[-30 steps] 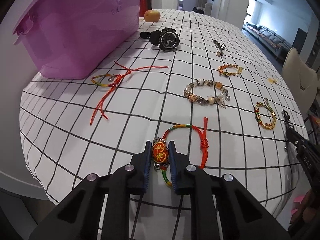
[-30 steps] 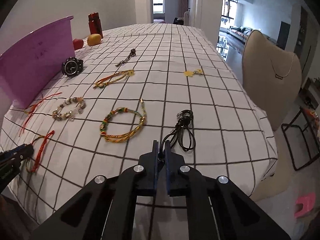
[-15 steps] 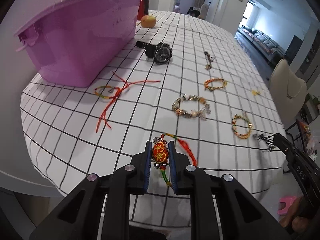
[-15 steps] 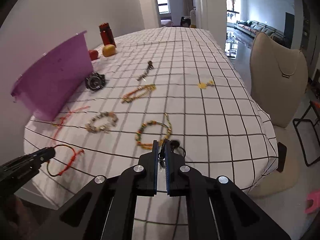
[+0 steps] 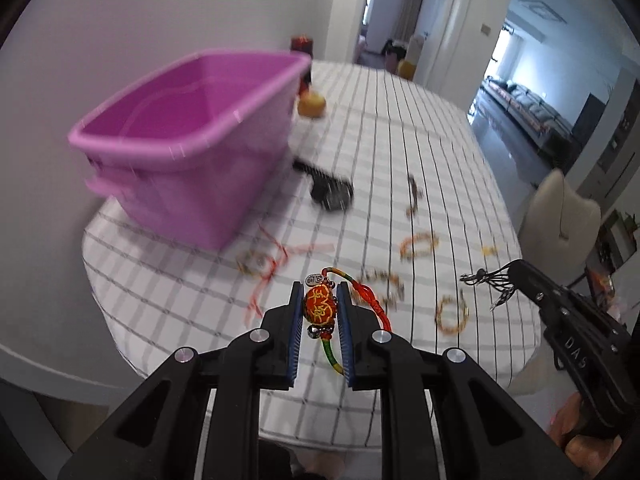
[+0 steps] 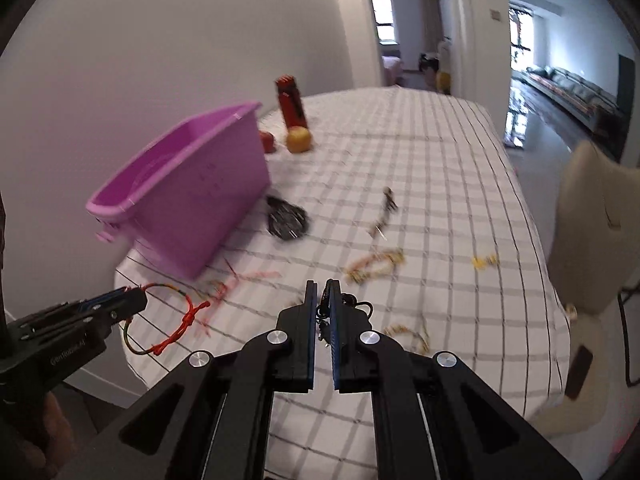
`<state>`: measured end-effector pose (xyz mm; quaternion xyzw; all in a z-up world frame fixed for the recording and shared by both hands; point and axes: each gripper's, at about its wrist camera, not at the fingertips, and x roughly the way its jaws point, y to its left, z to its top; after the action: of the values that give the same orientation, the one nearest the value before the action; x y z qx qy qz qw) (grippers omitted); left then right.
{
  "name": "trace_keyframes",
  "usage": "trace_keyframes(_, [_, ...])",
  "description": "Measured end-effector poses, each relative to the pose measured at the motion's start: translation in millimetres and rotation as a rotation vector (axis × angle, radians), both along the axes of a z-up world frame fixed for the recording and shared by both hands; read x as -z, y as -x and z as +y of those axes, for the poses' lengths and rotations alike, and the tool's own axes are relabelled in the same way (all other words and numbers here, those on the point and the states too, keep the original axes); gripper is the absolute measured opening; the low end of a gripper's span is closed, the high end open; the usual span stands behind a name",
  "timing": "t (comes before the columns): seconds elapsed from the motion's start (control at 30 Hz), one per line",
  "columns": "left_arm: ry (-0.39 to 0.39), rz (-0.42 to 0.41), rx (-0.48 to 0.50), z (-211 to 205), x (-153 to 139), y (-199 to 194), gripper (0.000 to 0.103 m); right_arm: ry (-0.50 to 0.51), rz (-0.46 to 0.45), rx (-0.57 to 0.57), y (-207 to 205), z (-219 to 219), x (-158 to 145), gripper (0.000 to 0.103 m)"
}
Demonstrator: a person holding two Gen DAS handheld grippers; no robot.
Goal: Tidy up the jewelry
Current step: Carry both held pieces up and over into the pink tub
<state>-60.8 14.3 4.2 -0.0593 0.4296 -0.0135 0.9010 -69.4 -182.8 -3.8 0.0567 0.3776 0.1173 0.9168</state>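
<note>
The worktop (image 5: 420,128) wears a white cloth with a dark grid, and both tools hang above its near end. A purple bin (image 5: 192,140) stands open on the left side, close to the wall. Beside its far corner are a red bottle (image 6: 291,102) and a yellow fruit (image 6: 299,139). A black watch (image 5: 331,194) lies just beyond the bin's near corner — blurred. Several bracelets lie scattered on the cloth, too smeared to tell apart. The left tool (image 5: 320,300) is clamped narrowly on the orange bead of a red cord bracelet (image 5: 319,307), lifted clear of the cloth. The right tool (image 6: 324,300) is nearly closed, pinching a black cord piece (image 5: 490,278) — also off the cloth.
</note>
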Motion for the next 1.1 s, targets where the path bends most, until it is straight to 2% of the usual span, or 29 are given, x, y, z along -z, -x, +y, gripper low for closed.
trace_keyframes(0.2, [0.003,-0.056,-0.009,42.4,-35.2,-35.7,0.017,-0.029,-0.062,-0.038,-41.4,45.8,-40.9,0.006])
trace_keyframes(0.37, [-0.008,-0.096,0.006,89.5,-57.7,-79.9,0.017,-0.037,-0.123,-0.055,-88.1,103.7,-72.9,0.006])
trace_keyframes(0.57, [-0.042,-0.127,0.009,150.2,-75.1,-137.1,0.017,-0.065,-0.144,-0.073,-144.2,171.5,-92.9,0.006])
trace_keyframes(0.67, [-0.056,-0.113,0.006,173.7,-70.8,-160.8,0.017,-0.059,-0.141,-0.094,-164.9,200.3,-92.9,0.006])
trace_keyframes(0.77, [-0.045,-0.073,-0.009,191.2,-60.3,-180.0,0.017,-0.064,-0.085,-0.127,-193.3,227.7,-83.2,0.006])
trace_keyframes(1.1, [-0.047,0.083,-0.07,212.0,-11.2,-213.9,0.018,-0.016,0.098,-0.223,-244.7,266.1,-36.2,0.006])
